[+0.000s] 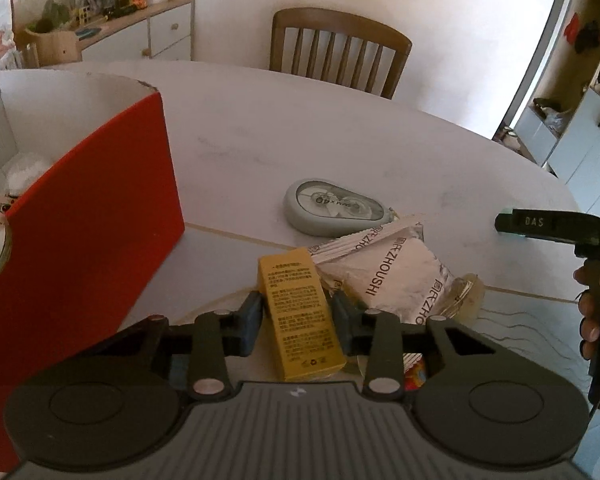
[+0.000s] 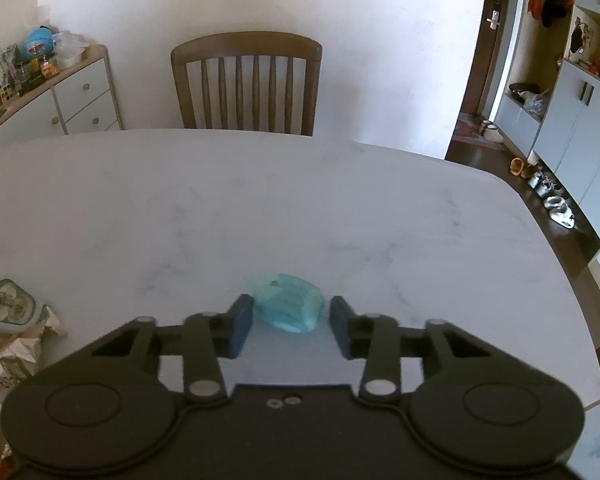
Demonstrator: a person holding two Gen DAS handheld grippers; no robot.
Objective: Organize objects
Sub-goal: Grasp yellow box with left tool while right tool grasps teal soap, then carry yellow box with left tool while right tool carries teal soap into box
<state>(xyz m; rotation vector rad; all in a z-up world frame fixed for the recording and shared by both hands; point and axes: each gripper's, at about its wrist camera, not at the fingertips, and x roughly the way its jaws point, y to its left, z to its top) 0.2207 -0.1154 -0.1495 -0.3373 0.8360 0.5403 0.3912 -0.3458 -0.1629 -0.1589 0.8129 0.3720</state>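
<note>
**Mia:** Between the fingers of the left gripper [image 1: 298,312] is a yellow box [image 1: 300,316]. Both pads look pressed on its sides, so I think it has hold of it.

**Ben:** Where does it go?

**Mia:** Probably the red box [image 1: 96,216], off to the left of those fingers. Some things lie inside it already, so part of the tidying looks done.

**Ben:** What is left?

**Mia:** Past the fingertips lie a silver packet [image 1: 396,276] and a grey tape case [image 1: 336,208], on the table [image 1: 260,120].

**Ben:** And the other hand?

**Mia:** The right gripper [image 2: 291,322] is spread wide, holding nothing. A blue thing [image 2: 288,302] sits just ahead, between its fingertips, not touched yet.
</note>
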